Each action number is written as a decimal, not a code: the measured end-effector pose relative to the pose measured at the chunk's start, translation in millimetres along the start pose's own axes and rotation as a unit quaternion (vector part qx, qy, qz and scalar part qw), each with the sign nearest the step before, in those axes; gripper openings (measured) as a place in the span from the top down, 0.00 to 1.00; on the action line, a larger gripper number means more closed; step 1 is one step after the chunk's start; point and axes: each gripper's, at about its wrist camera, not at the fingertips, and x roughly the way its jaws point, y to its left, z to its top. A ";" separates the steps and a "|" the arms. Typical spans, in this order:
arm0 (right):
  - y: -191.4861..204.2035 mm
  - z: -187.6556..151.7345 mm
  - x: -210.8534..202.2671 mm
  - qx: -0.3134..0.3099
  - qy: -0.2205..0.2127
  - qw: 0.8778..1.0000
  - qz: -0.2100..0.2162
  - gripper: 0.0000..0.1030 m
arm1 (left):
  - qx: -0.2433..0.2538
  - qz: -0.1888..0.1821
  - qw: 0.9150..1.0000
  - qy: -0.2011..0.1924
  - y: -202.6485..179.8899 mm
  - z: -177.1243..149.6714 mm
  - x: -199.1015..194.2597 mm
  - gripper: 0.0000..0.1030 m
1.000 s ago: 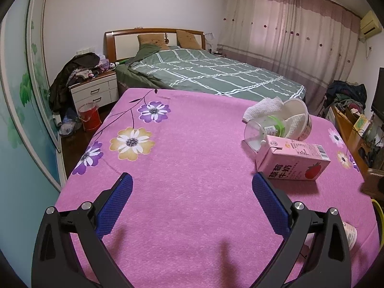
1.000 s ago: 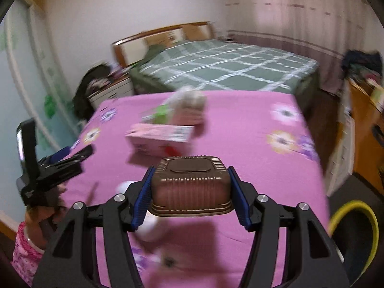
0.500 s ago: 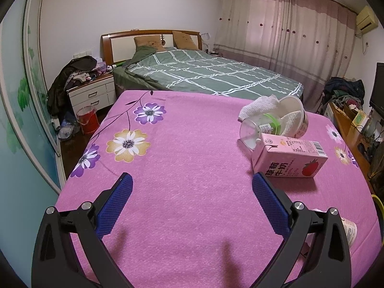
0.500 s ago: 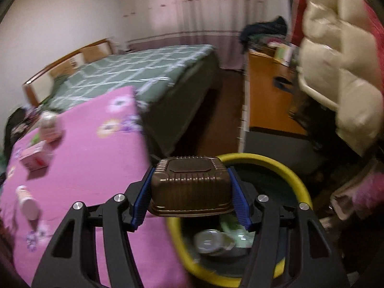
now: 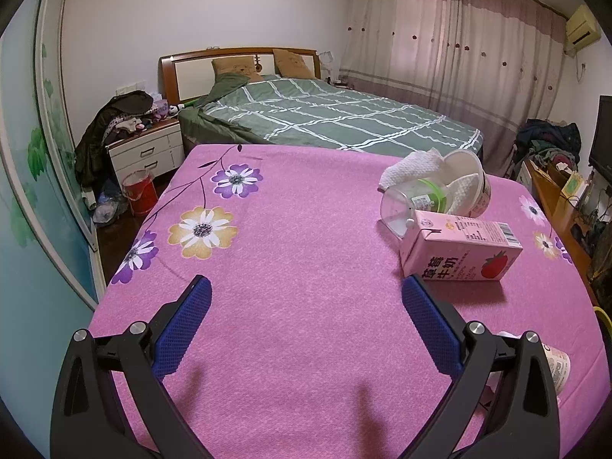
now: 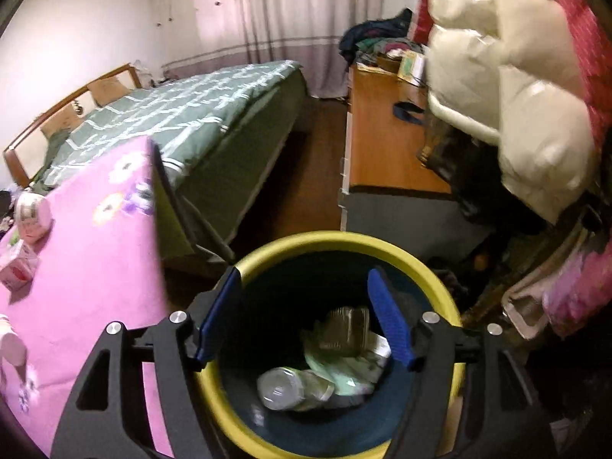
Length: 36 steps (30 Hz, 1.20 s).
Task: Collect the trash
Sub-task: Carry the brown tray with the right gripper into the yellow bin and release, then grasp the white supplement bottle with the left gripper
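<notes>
My right gripper (image 6: 304,283) hangs over a yellow-rimmed trash bin (image 6: 344,238), its jaws opening with nothing between them. The brown plastic container (image 6: 344,329) lies inside the bin on other trash, beside a clear bottle (image 6: 290,388). My left gripper (image 5: 306,292) stands open above the pink flowered cloth (image 5: 298,237), holding nothing. On that cloth to the right lie a pink strawberry milk carton (image 5: 461,254), a clear jar (image 5: 411,206), a paper cup (image 5: 472,187) with a crumpled tissue (image 5: 411,166), and a small cup (image 5: 556,367) behind the right finger.
A green checked bed (image 5: 329,118) lies beyond the cloth, with a nightstand (image 5: 147,151) piled with clothes at its left. Beside the bin stand a wooden desk (image 6: 386,145) and a white puffy jacket (image 6: 508,88). Curtains cover the far wall.
My right gripper swung from over the pink cloth to above the bin and let go of the brown container, which now lies in the bin. The left gripper stayed put.
</notes>
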 end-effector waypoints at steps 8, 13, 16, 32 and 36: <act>138.9 36.3 7.4 -0.079 -0.032 0.990 0.110 0.33 | 0.012 -0.012 1.000 -0.005 -5.6 -1.6 -3.6 0.05; 198.0 30.1 24.4 -0.127 -0.036 0.985 0.113 0.33 | 0.020 -0.055 0.998 -0.008 -12.7 -2.4 -10.3 0.05; 204.6 19.1 35.0 -0.143 -0.018 0.983 0.109 0.33 | 0.020 -0.127 0.992 -0.014 -22.7 -1.1 -26.1 0.05; 209.3 9.0 46.1 -0.159 0.002 0.981 0.111 0.33 | 0.201 -0.248 0.946 0.054 -130.6 -39.8 -45.3 0.05; 210.3 9.0 46.1 -0.161 0.003 0.981 0.113 0.32 | 0.202 -0.231 0.949 0.070 -131.0 -40.1 -29.5 0.05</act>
